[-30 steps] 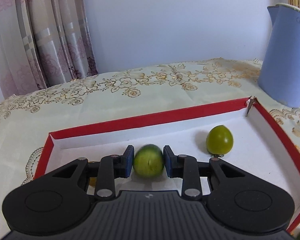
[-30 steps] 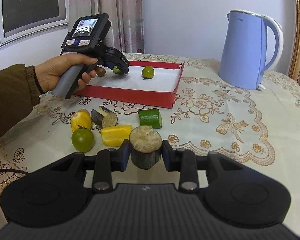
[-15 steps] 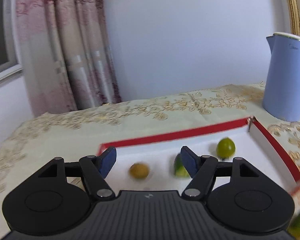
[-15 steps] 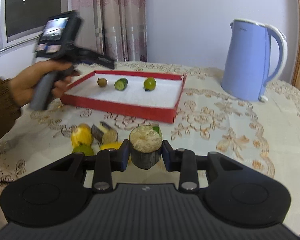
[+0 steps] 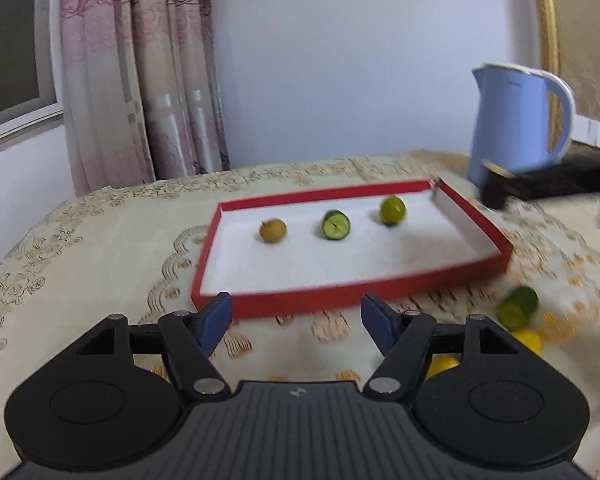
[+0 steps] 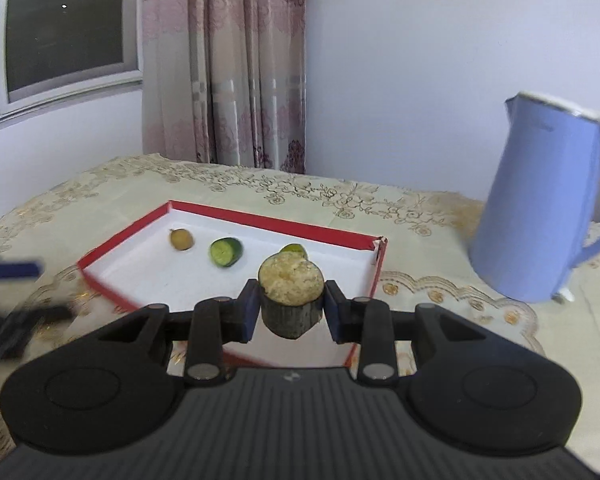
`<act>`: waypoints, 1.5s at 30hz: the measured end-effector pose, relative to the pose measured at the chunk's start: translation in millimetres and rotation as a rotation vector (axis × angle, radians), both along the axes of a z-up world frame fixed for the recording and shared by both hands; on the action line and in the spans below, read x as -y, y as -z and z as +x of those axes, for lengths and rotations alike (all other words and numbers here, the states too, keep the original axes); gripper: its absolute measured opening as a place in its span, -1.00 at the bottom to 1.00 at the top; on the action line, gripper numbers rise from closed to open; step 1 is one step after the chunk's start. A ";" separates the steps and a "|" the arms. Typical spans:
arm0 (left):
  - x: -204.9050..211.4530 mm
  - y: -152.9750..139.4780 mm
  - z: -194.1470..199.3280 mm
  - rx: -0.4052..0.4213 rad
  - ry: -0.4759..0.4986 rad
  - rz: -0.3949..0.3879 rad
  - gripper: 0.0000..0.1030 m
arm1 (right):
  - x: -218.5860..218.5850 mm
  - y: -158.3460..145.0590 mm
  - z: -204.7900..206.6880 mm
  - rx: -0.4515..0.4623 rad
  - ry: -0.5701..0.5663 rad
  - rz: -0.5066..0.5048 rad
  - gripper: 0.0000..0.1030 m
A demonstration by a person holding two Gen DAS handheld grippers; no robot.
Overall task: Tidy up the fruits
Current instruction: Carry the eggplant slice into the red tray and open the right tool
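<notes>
A red box lid with a white floor [image 5: 352,300] [image 6: 228,220] lies on the table. In it sit a small brown fruit [image 5: 273,231] [image 6: 181,239], a cut green cucumber piece [image 5: 335,225] [image 6: 225,252] and a green citrus [image 5: 392,210] [image 6: 294,249]. My left gripper [image 5: 296,320] is open and empty, in front of the box's near wall. My right gripper [image 6: 291,304] is shut on a dark-skinned cut piece with a pale top [image 6: 291,294], held above the box's near right part.
A blue kettle [image 5: 516,124] [image 6: 548,208] stands right of the box. A green cut piece [image 5: 518,308] and yellow pieces [image 5: 526,340] lie on the embroidered tablecloth [image 5: 100,240] at the right. The right gripper's blurred dark body [image 5: 560,184] shows beside the kettle. Curtain and wall stand behind.
My left gripper let go of the green cucumber piece in the box, opened and drew back out of the box. My right gripper carried the dark piece up and towards the box.
</notes>
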State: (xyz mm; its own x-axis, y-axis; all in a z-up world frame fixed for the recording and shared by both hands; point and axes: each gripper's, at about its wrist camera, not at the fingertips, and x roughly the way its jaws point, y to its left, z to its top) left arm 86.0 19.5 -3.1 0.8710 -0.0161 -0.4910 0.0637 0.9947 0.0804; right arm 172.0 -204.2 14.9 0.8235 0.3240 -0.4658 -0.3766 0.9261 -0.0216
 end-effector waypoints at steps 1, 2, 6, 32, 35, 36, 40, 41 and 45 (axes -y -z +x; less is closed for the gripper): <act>1.4 1.2 -2.8 -0.001 0.004 0.010 0.37 | -1.0 2.8 10.8 -0.012 0.005 -0.006 -0.38; 2.2 2.7 -6.1 -0.003 0.007 0.020 0.37 | -2.8 5.8 22.1 -0.026 0.009 -0.010 -0.38; 0.4 7.5 -13.7 -0.018 0.013 0.017 0.38 | -8.2 22.4 58.2 -0.084 0.032 -0.030 -0.38; -13.6 14.3 -27.3 -0.050 -0.017 -0.017 0.38 | -25.3 50.8 105.6 -0.123 0.075 -0.118 -0.08; -12.2 11.9 -31.2 -0.046 -0.003 -0.019 0.38 | -26.1 45.5 100.8 -0.105 0.090 -0.133 -0.07; -11.2 11.2 -32.2 -0.044 0.006 -0.017 0.38 | -25.0 42.4 97.5 -0.099 0.097 -0.131 -0.07; -5.7 9.9 -36.3 -0.037 0.060 -0.018 0.38 | -13.9 19.3 60.4 -0.030 0.094 -0.100 -0.07; -4.5 10.4 -36.6 -0.039 0.075 -0.025 0.38 | -9.6 12.9 44.7 -0.010 0.088 -0.090 -0.06; 1.1 14.8 -35.9 -0.064 0.116 -0.060 0.38 | 6.3 -2.4 -15.6 0.052 0.065 -0.049 -0.02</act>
State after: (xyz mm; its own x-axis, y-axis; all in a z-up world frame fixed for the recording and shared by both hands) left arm 50.0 18.5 -17.9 0.8283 -0.1462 -0.5409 0.1819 0.9832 0.0128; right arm 156.4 -210.5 17.3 0.8654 0.2467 -0.4361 -0.3129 0.9459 -0.0858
